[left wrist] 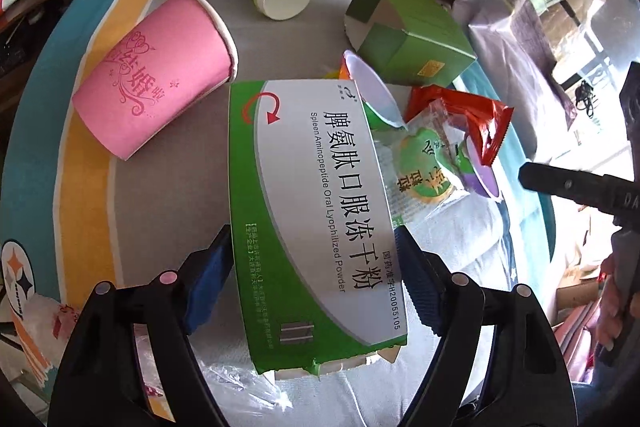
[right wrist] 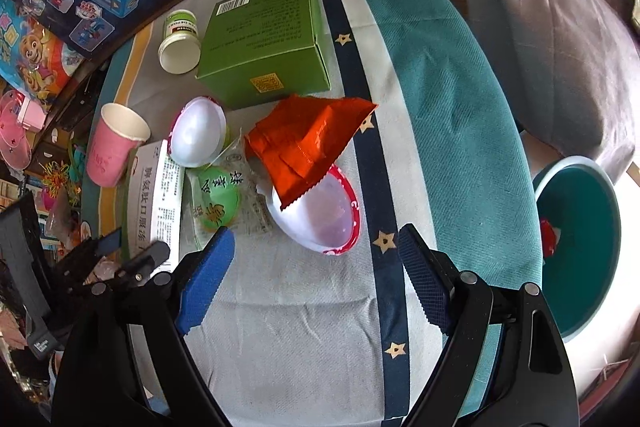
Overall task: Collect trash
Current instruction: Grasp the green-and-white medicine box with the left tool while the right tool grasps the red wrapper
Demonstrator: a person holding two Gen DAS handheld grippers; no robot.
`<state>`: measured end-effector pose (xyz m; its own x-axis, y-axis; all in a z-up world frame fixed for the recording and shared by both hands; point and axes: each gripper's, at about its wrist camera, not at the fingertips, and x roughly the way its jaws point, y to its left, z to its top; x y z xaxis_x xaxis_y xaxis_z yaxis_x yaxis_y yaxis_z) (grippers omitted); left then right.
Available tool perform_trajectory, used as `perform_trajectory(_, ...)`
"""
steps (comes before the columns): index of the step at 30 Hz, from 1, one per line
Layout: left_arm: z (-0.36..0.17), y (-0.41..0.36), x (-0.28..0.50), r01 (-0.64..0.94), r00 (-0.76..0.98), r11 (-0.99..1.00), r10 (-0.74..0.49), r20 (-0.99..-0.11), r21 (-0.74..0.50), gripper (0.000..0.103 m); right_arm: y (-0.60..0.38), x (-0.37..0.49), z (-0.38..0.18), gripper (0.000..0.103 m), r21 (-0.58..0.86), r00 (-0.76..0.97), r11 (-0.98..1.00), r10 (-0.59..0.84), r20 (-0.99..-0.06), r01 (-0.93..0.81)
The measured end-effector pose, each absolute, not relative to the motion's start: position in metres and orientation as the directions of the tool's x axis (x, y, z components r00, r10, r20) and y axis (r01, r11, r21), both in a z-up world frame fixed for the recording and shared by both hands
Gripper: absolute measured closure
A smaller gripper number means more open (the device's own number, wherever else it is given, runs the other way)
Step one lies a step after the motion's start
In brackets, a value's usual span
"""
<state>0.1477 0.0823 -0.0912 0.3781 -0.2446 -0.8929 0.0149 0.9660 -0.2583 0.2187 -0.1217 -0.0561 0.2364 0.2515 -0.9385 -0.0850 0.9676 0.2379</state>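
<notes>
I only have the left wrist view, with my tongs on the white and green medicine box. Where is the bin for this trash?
Observer: To the right of the medicine box. The right wrist view shows a teal bin just off the mat's right edge.
Operator: Anything in it yet?
Observer: One red scrap lies inside.
Operator: What are the right tongs doing?
Observer: The right tongs are open and empty over the mat, just short of the red-rimmed plastic shell.
</notes>
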Motion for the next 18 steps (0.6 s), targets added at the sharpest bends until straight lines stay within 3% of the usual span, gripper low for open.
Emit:
perform_trajectory(8,-0.1,0.077,0.16,0.035,0.373,0.979,-0.199,-0.906,-0.201,0.018,-0.112,0.234,-0.058,0.023,0.246,0.239,0.964,0.264,-0.934,-0.101)
perform_trajectory(9,-0.1,0.076,0.16,0.041,0.38,0.98,-0.194,-0.904,-0.193,0.024,-0.112,0.235,-0.059,0.023,0.243,0.239,0.965,0.26,-0.935,-0.101)
perform_trajectory(11,-0.098,0.077,0.159,0.054,0.384,0.975,-0.222,-0.897,-0.218,0.026,-0.113,0.238,-0.061,0.023,0.24,0.237,0.966,0.255,-0.937,-0.092)
perform_trajectory(18,-0.075,0.082,0.153,0.063,0.432,0.963,-0.263,-0.863,-0.262,0.028,-0.117,0.257,-0.069,0.023,0.251,0.258,0.965,0.261,-0.93,-0.073)
